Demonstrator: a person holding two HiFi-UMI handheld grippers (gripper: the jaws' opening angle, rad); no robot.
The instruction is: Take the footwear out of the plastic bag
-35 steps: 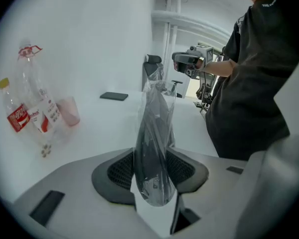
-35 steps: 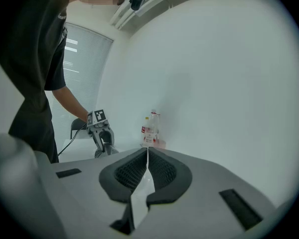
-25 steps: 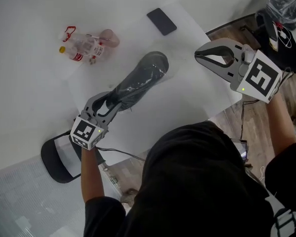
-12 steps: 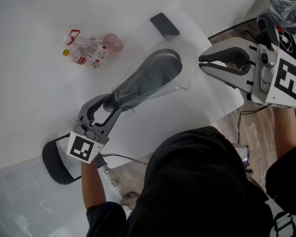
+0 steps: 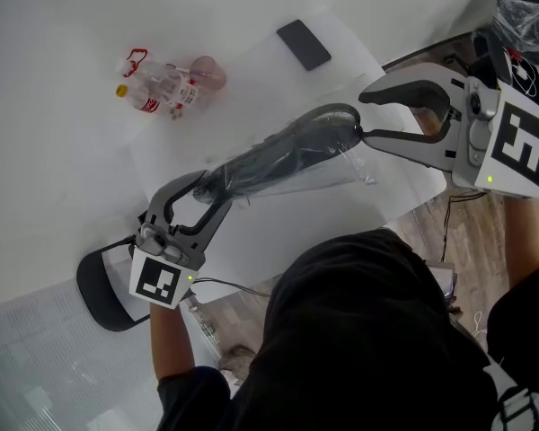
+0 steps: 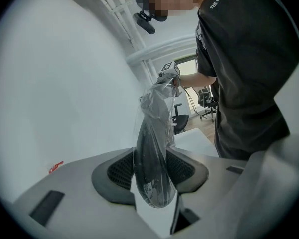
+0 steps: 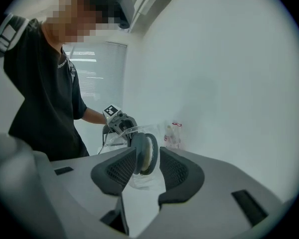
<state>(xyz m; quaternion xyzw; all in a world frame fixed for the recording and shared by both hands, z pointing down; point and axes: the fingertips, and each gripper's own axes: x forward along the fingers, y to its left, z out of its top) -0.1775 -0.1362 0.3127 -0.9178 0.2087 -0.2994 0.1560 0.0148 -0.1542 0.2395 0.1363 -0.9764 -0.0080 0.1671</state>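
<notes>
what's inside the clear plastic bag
One dark shoe lies lengthwise inside the plastic bag. The left claw is clamped on one end through the film, covering that part. Whether a second shoe lies behind it cannot be seen.

Count: 1 shoe (image 5: 287, 155), 1 plastic bag (image 5: 343, 167), 1 phone (image 5: 304, 44), 1 bottle pack (image 5: 166, 83), 1 chair (image 5: 103, 287), 2 claws: left claw (image 5: 198, 189), right claw (image 5: 366, 116).

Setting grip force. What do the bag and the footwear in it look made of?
The plastic bag: thin clear film, glossy; it wrinkles, catches highlights and shows its contents through it. The footwear: dark grey, matte, probably rubber or foam; the right gripper view shows a paler inner face. The exact material can't be told.
</notes>
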